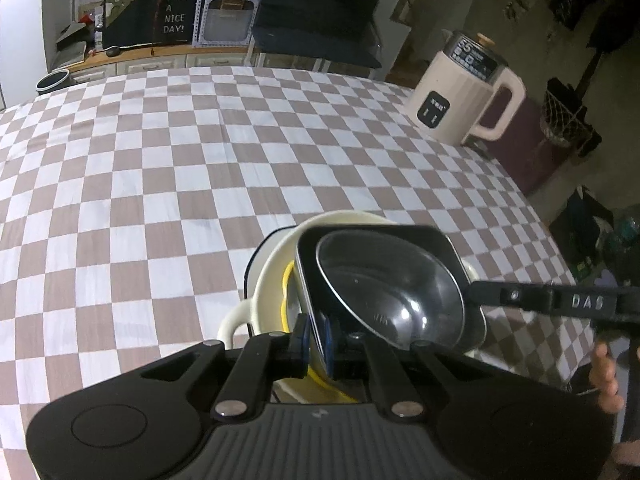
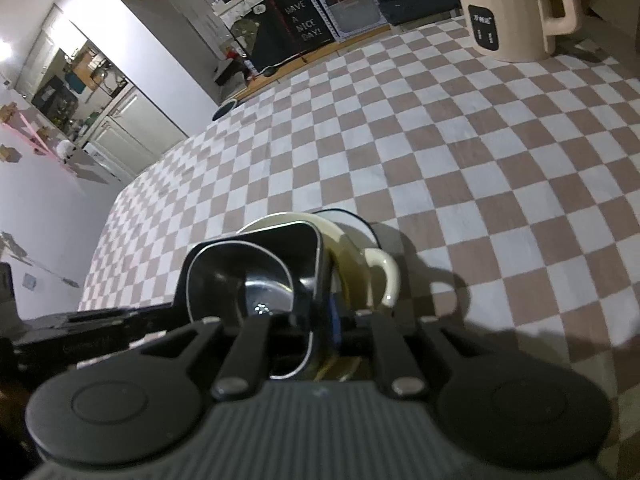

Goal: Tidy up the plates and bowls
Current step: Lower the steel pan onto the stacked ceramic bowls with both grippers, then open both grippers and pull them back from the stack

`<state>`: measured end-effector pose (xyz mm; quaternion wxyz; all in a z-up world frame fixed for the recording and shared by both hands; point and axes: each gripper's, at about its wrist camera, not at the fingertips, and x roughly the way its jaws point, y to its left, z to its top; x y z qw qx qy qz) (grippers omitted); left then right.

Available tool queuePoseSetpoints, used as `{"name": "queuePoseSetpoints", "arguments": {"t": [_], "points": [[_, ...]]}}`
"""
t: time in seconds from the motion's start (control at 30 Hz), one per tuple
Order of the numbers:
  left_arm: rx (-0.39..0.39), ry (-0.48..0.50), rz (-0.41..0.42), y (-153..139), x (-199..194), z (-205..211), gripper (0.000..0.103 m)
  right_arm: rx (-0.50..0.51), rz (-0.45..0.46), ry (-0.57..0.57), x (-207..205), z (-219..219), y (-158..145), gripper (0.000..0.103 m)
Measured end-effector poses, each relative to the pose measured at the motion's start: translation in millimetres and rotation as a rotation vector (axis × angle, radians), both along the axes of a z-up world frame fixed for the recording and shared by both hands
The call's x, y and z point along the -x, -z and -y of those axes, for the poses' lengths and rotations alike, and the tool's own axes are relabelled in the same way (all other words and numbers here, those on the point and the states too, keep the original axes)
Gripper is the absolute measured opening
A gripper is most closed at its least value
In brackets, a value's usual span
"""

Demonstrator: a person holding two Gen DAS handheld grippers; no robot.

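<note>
- Left wrist view showed your left gripper (image 1: 314, 338) pinched narrow on the near rim of the black square dish (image 1: 372, 240), its blue pads (image 1: 329, 340) on either side of the wall.
- Right wrist view showed your right gripper (image 2: 320, 332) clamped the same way on the opposite edge of that black square dish (image 2: 256, 248), so you carried it between both tools.
- A steel bowl (image 1: 394, 292) sat nested inside the dish, tilted toward you.
- The dish hung over, or partly inside, the cream handled bowl (image 1: 276, 264), which rested on a white plate with a dark rim (image 1: 260, 248) on the checkered tablecloth (image 1: 160, 160). Whether the dish already touched the cream bowl could not be told.
- A yellow item (image 1: 286, 300) lay inside the cream bowl, mostly hidden.
- Risk, as I judged it: two thin rim grips on a tilted load could slip, and the loose steel bowl could slide out.
- Uneven release would probably tip the dish against the cream bowl's wall and jolt the stack.
- The cream kettle (image 1: 464, 96) stood well apart, so posed no threat.
</note>
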<state>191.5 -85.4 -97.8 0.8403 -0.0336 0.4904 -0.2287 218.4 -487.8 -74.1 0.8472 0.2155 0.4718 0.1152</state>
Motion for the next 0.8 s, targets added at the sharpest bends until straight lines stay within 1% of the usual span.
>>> {"name": "queuePoseSetpoints", "arguments": {"t": [0.1,0.23,0.3,0.37,0.4,0.47,0.5,0.57,0.6,0.67,0.73,0.8], "points": [[-0.003,0.003,0.003,-2.6,5.7,-2.6,0.009,0.011,0.014,-0.001,4.6,0.8,-4.7,0.020],[-0.005,-0.002,0.018,-11.0,15.0,-6.3,0.009,0.033,0.024,0.001,12.6,-0.1,-9.9,0.028],[-0.005,-0.007,0.028,-16.5,20.6,-7.9,0.009,0.042,0.030,0.009,15.9,0.1,-13.5,0.033],[-0.004,-0.013,0.041,-23.7,26.5,-8.1,0.009,0.053,0.047,0.015,20.9,-1.5,-19.8,0.042],[-0.003,-0.014,0.049,-27.2,29.8,-7.8,0.009,0.055,0.059,0.017,23.4,-1.9,-23.1,0.044],[-0.001,-0.015,0.067,-33.2,36.7,-7.5,0.010,0.058,0.085,0.017,29.4,-3.2,-30.6,0.052],[0.002,-0.015,0.076,-36.1,40.7,-7.5,0.010,0.060,0.098,0.014,32.6,-4.0,-34.4,0.054],[0.006,-0.015,0.096,-42.3,49.5,-6.5,0.010,0.071,0.131,0.007,40.8,-6.4,-43.6,0.062],[0.005,-0.016,0.103,-44.6,53.1,-5.8,0.011,0.079,0.147,0.005,44.6,-7.4,-47.6,0.064],[0.004,-0.018,0.121,-49.7,62.4,-4.7,0.015,0.093,0.182,0.005,54.0,-8.4,-54.7,0.070],[0.005,-0.023,0.134,-52.7,70.4,-4.1,0.020,0.105,0.208,0.011,63.5,-8.8,-58.9,0.073],[0.006,-0.028,0.146,-55.2,79.2,-2.8,0.023,0.104,0.224,0.015,70.4,-7.1,-61.4,0.075]]}}
